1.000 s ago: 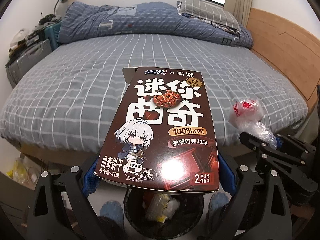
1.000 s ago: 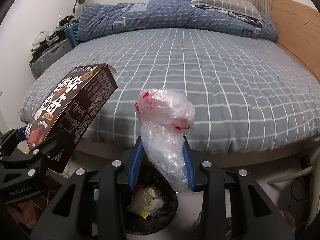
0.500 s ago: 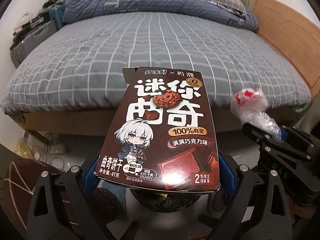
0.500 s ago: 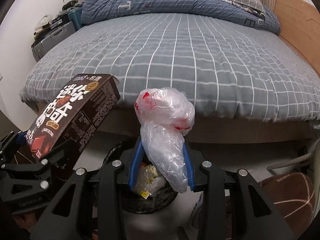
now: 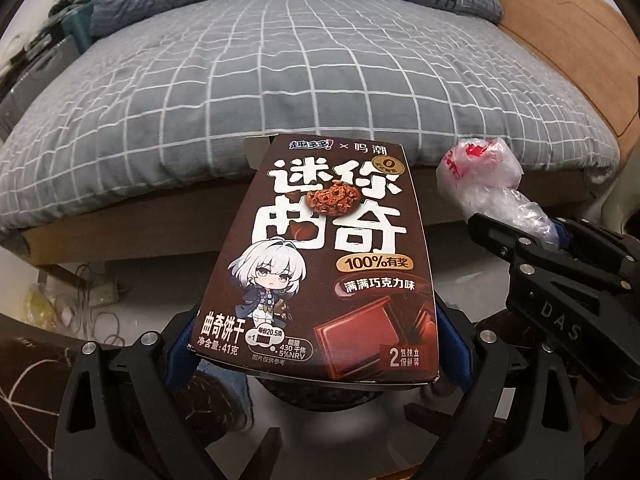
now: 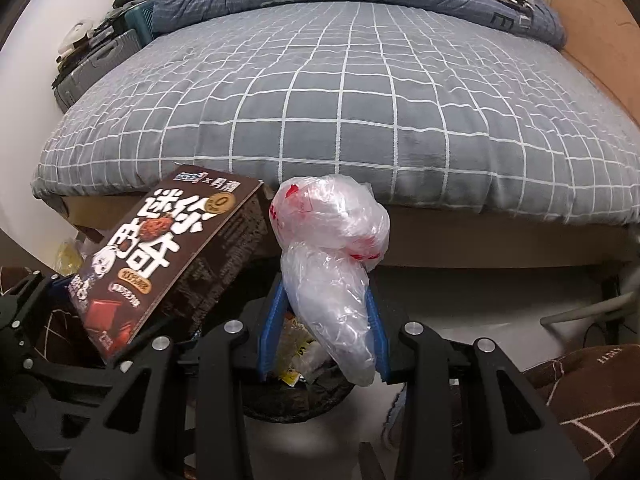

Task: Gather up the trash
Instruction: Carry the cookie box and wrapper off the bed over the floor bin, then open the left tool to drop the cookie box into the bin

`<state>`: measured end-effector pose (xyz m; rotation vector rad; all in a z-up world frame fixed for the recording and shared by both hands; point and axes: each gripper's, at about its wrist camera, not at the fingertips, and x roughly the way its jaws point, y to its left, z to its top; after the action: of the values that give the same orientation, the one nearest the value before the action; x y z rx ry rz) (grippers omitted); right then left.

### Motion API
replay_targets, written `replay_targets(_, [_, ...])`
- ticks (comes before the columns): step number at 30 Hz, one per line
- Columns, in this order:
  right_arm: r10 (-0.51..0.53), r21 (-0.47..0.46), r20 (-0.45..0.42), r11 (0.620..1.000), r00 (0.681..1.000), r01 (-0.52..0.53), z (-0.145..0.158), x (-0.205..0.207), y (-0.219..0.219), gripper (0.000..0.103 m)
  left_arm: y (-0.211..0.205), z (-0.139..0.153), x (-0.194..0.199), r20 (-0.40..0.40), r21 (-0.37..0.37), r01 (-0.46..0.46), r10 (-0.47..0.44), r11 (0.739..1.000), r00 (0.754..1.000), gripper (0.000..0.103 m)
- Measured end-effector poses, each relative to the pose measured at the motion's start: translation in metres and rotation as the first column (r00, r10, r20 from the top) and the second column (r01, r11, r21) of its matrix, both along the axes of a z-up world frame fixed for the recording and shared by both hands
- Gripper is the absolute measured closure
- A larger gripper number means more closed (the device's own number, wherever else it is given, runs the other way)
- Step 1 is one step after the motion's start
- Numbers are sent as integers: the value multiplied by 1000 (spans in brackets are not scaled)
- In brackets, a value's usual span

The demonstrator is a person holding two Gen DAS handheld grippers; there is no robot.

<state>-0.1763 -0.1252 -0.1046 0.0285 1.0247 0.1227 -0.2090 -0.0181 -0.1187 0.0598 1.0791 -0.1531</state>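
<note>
My left gripper (image 5: 316, 354) is shut on a brown cookie box (image 5: 328, 264), its blue pads pressing the box's two lower sides. The box tilts up and away from the camera. Under its near end shows the rim of a black trash bin (image 5: 320, 394). My right gripper (image 6: 324, 320) is shut on a crumpled clear plastic bag with red print (image 6: 328, 256), which sticks up between the blue fingers. The bin (image 6: 296, 400), with wrappers inside, sits below that bag. The box (image 6: 160, 264) hangs just left of the bag (image 5: 480, 172).
A bed with a grey checked cover (image 5: 280, 80) fills the space ahead, its wooden frame close behind the bin. Cables and a power strip (image 5: 100, 292) lie on the floor at left. Brown patterned fabric (image 6: 580, 400) sits at the lower right. A suitcase (image 6: 92, 64) stands far left.
Both grippers have sunk and tipped downward, so the bed has climbed in both views and the bin sits closer underneath. Box and bag stay held as before.
</note>
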Motion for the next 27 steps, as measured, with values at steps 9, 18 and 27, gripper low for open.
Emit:
replay_targets(9, [-36,-18,-11,999,999,36,-6,-2,-11,67,-8,-20,5,-14,49,-11,12,999,1000,5])
replay_targets(18, [-42,-30,-32,999,999,41,-13,0,-11,67,0,-19,9,-23,22,-29,29,999,999,6])
replay_targets(27, [-10,-41,-41,999,999,8,-20,6,10,67,38,-20,11,-21,20,-106,106,994,994,6])
